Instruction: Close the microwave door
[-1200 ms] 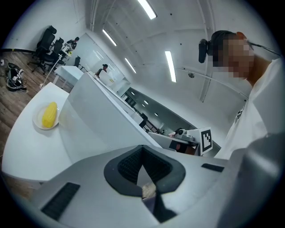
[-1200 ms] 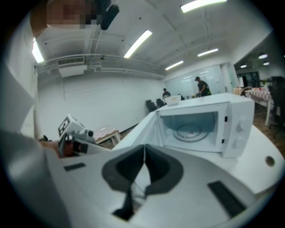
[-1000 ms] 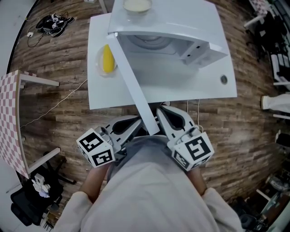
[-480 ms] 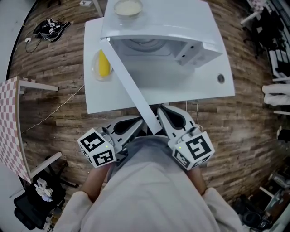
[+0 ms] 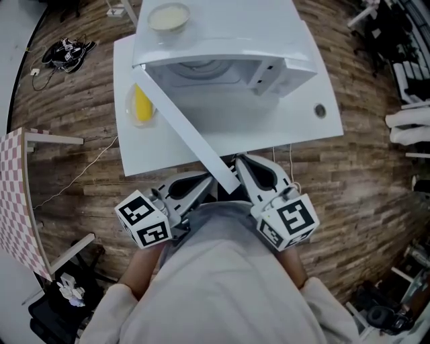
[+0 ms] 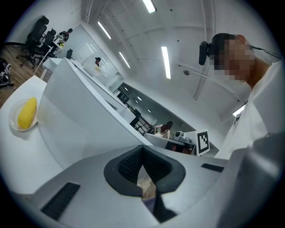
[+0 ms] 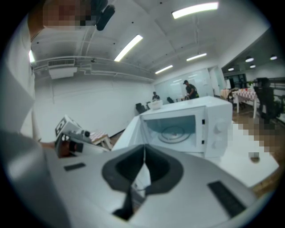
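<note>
- While the microwave [image 5: 222, 40] stands on the white table [image 5: 295, 127], its door [image 5: 181, 131] is wide open, swung out over the table's near edge toward the person.
- The door's free end reaches down between the two grippers in the head view; whether either one touches it cannot be told.
- The left gripper [image 5: 195, 188] is held low in front of the person's body, just left of the door's end. In the left gripper view its jaws are together at the tips with nothing between them [image 6: 142, 158].
- The right gripper [image 5: 250, 171] sits just right of the door's end. Its jaws are likewise together and empty in the right gripper view [image 7: 144, 156].
- From the right gripper view the microwave's cavity faces the camera — the glass turntable [image 7: 173, 132] shows inside, and the open door stands at the left of the opening.
- A bowl [image 5: 168, 17] rests on top of the microwave, toward its left rear corner.
- An ear of yellow corn [image 5: 142, 105] lies on a small plate [image 5: 129, 115] on the table, left of the microwave and beyond the hinge side of the door; the left gripper view shows the same corn at its far left.
- A round grommet [image 5: 320, 110] sits in the table to the right of the microwave.
- On the wooden floor — off to the left — lie a tangle of cables [image 5: 64, 50] and a checkered table [image 5: 13, 188].
</note>
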`<state>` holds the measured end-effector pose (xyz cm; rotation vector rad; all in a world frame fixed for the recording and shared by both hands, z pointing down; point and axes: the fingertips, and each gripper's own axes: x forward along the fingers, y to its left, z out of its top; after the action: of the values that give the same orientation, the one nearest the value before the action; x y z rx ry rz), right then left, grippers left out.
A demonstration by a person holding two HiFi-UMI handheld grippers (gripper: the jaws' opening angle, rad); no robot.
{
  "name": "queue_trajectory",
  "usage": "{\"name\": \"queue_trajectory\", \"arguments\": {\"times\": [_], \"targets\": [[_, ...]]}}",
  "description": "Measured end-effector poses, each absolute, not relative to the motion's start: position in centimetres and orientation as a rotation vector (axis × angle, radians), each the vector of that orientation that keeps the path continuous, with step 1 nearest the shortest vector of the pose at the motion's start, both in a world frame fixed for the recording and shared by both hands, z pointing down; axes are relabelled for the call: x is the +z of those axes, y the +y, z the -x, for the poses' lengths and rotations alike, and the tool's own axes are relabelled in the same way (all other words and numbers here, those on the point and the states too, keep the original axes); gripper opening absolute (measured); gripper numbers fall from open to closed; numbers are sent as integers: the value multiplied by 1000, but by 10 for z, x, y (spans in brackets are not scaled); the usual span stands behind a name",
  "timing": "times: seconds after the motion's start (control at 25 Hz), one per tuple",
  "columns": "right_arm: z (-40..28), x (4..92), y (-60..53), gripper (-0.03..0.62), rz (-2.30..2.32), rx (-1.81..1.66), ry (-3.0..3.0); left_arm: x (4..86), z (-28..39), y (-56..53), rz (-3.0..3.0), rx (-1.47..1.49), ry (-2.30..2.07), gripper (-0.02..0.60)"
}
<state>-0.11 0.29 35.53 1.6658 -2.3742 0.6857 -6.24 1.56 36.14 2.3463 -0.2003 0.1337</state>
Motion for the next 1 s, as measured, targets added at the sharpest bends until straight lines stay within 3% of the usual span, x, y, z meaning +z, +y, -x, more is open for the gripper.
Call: {"name": "queue_trajectory", "arguments": {"times": [1.0], "targets": [[-48,359,4,23,-1788,722,-2309,361,25,7,-2338,144,-125,14]]}}
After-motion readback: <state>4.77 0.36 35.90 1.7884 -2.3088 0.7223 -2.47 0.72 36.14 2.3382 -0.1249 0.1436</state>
